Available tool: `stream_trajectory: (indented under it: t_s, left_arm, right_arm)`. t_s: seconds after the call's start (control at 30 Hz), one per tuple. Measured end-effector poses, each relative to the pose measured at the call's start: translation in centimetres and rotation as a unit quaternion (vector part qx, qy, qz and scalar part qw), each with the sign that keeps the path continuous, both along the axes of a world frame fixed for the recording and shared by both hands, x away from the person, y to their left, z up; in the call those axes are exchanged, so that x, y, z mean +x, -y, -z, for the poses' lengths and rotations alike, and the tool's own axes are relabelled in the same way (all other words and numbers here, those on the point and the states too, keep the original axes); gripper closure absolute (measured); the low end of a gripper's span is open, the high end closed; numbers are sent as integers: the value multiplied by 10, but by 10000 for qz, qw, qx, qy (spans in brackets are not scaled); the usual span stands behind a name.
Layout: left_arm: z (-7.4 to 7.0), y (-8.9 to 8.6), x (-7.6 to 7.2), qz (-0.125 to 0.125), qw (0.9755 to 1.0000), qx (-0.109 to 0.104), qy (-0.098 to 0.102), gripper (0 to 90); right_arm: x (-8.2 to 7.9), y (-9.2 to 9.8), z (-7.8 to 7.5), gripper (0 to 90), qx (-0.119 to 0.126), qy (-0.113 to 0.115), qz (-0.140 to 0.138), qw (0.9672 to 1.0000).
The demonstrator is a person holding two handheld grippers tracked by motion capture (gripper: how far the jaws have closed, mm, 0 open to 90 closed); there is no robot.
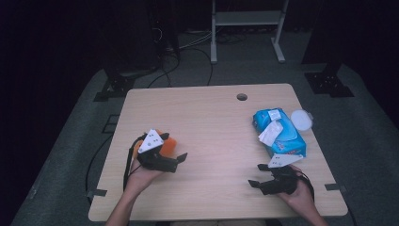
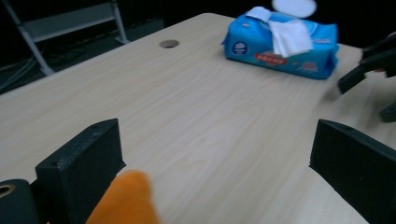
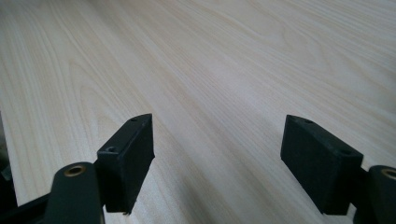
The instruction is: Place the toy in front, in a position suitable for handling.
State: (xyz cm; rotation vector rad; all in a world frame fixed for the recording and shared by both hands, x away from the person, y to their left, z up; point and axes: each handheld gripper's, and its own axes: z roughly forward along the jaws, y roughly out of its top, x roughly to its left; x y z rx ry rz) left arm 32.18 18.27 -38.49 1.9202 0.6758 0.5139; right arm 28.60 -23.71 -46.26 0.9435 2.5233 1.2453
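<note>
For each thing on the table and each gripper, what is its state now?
Wipes pack: lying flat, flap lifted, one white wipe sticking out.
White lid: lying beside the pack, near the table edge.
Orange thing: beside the left gripper, not gripped.
Left gripper: open, empty.
Right gripper: open, empty.

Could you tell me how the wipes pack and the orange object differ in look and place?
The wipes pack is blue, with a white sheet lying on top; the orange object is plain orange. The pack lies at the table's right side, beyond the right gripper; the orange object lies at the left, partly hidden behind the left gripper. Both rest on the table, and neither is gripped.
</note>
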Motion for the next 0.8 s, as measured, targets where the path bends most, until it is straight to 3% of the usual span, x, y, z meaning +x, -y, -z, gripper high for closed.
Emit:
stream_trajectory:
  t_s: [0.13, 0.23, 0.27, 0.43, 0.47, 0.5, 0.57, 0.67, 0.7, 0.73, 0.77, 0.8]
  left_arm:
    - [-3, -18, 9, -113, 9999, -1, -34, 21]
    - [-4, -44, 21, -333, 9994, 63, -41, 20]
    - [-4, -44, 21, -333, 9994, 63, -41, 20]
    - [10, -71, 35, -658, 9973, 19, -328, 20]
    - [10, -71, 35, -658, 9973, 19, -328, 20]
    - [16, -77, 36, -791, 9957, -43, -482, 20]
    - [23, -79, 36, -757, 9947, -86, -685, 20]
    - [31, -78, 36, -827, 9930, 32, -845, 20]
    - [44, -75, 37, -1069, 9883, 295, -1050, 13]
    - [50, -74, 37, -1071, 9884, 152, -1070, 0]
    - [55, -74, 35, -1078, 9901, 10, -902, 0]
    - [58, -74, 36, -1085, 9905, 13, -843, 0]
  right_arm:
    - [1, 1, 1, 245, -3, -23, 7, 10000]
    - [1, -1, 1, 245, -18, -10, 5, 10000]
    - [1, -1, 1, 245, -18, -10, 5, 10000]
    - [0, -3, 2, 245, -104, -22, -16, 9999]
    - [0, -3, 2, 245, -104, -22, -16, 9999]
    - [0, -3, 2, 245, -106, 1, -39, 9999]
    - [0, -3, 1, 245, -103, 7, -49, 9999]
    - [0, -3, 3, 245, -121, -18, -42, 9999]
    - [0, -3, 3, 245, -135, -17, -44, 9999]
    - [0, -2, 3, 245, -136, -14, -43, 9999]
    - [-1, -2, 2, 245, -124, -9, -34, 9999]
    - [-1, -2, 2, 245, -115, -9, -21, 9999]
